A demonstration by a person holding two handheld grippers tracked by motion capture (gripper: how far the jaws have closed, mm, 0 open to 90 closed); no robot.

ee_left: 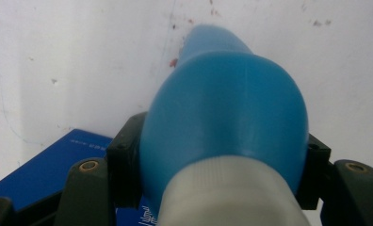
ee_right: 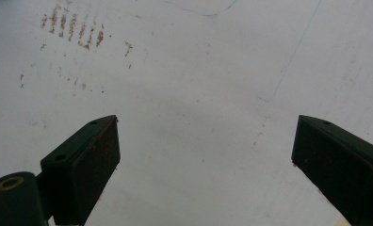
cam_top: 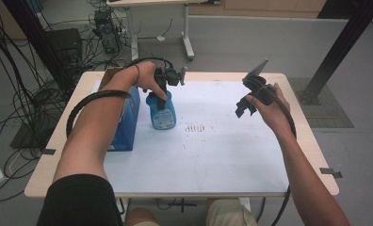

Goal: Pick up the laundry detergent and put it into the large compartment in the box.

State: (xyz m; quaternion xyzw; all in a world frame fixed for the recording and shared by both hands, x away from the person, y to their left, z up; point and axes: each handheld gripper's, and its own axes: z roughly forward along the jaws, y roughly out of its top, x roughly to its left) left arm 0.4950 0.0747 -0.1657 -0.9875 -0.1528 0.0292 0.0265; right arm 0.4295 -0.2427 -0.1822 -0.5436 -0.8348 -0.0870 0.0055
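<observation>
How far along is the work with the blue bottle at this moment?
Done: the left tool is shut on the blue bottle, its pads pressing both sides near the white neck. In hand: the bottle, upright beside the blue box, base apparently on the white sheet. Left: whatever comes after the grasp; the right tool hovers open, holding nothing.

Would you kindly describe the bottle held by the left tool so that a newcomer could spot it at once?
Start at the white mat covering the table, then look to its left side, where a dark blue box lies. Just right of the box stands the bottle, gripped near its top by the left tool. It is lighter blue, rounded and upright, with a label low on its front.
</observation>
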